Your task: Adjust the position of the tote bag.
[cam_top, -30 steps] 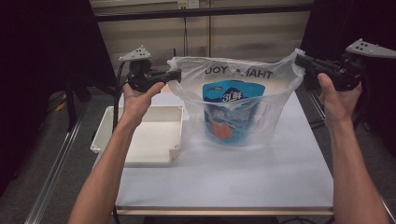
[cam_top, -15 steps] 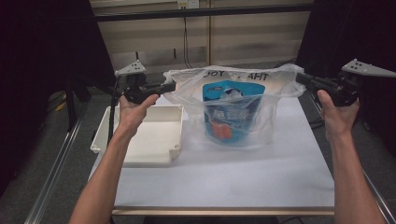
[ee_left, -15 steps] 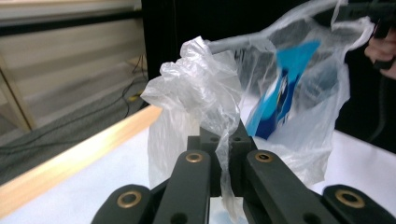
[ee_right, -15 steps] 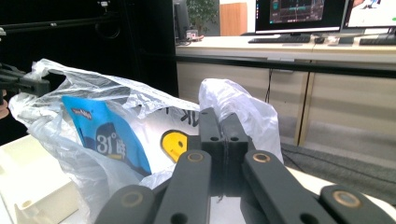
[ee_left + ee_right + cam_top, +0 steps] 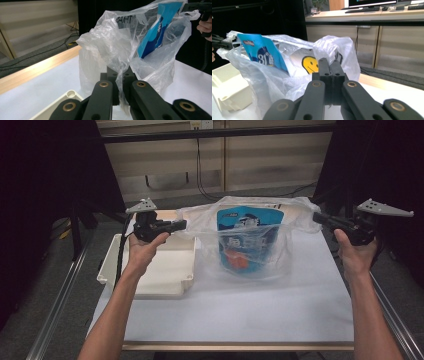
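So nearest the camera you've got the bare white table [image 5: 235, 320] edge, and everything else I'll place off the clear plastic bag [image 5: 250, 240] sitting mid-table. Left of the bag there's a white plastic tray [image 5: 150, 270], just beside it and looking empty. The left gripper [image 5: 181, 225] has its jaws clamped tight on the bag's left handle, and the right gripper [image 5: 320, 218] is pinched the same way on the right handle; in both gripper views the plastic is squeezed right between the 2 jaws. Inside the bag stands a blue pouch [image 5: 247, 240] with some orange near the bottom, upright, long axis vertical, top edge poking toward the bag's mouth, printed face toward the person. My guess at the step: the 2 handles are pulled apart sideways to stretch the mouth open, bag bottom resting on the table. Next move probably needs both hands working evenly, lifting or spreading together, or the pouch tips over. Behind the bag it's just the far table edge and a dark frame.
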Available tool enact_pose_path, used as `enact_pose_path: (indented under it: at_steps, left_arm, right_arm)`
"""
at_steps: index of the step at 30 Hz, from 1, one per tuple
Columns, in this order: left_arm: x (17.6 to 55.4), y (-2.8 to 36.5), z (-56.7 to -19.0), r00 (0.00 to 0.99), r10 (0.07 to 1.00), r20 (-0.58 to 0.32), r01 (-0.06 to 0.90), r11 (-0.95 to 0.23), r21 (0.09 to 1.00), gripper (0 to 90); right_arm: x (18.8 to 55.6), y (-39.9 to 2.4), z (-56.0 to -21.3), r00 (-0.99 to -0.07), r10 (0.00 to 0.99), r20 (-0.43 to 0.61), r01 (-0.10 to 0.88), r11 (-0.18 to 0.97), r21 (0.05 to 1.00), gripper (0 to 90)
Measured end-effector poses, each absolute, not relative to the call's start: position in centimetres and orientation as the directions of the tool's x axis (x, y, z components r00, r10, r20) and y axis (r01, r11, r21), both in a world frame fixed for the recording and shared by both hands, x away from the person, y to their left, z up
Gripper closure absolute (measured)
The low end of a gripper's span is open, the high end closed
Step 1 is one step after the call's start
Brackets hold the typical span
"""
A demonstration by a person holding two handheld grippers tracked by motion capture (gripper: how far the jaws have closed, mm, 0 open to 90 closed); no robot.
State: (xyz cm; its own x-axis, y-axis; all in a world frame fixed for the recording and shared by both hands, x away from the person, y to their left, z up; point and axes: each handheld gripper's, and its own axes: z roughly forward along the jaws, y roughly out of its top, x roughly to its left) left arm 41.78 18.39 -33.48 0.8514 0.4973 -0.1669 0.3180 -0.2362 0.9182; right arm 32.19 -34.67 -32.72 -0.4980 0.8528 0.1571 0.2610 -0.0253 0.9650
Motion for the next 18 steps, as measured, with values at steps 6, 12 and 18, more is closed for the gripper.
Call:
enact_pose_path:
  at_steps: [6, 12, 18]
  left_arm:
    - [41.7, 18.4, -34.7, 0.847, 0.499, -0.182, 0.335, -0.236, 0.912, 89.7]
    - [41.4, 18.7, -36.3, 0.844, 0.497, -0.202, 0.354, -0.233, 0.906, 89.8]
    - [41.0, 19.2, -37.5, 0.841, 0.491, -0.227, 0.367, -0.21, 0.906, 89.8]
  right_arm:
    - [32.2, -34.7, -33.7, -0.496, 0.854, 0.158, 0.281, -0.014, 0.96, 90.0]
    - [32.0, -34.8, -35.0, -0.491, 0.855, 0.168, 0.305, -0.012, 0.952, 90.0]
    - [31.9, -34.6, -36.3, -0.502, 0.845, 0.181, 0.324, -0.01, 0.946, 90.0]
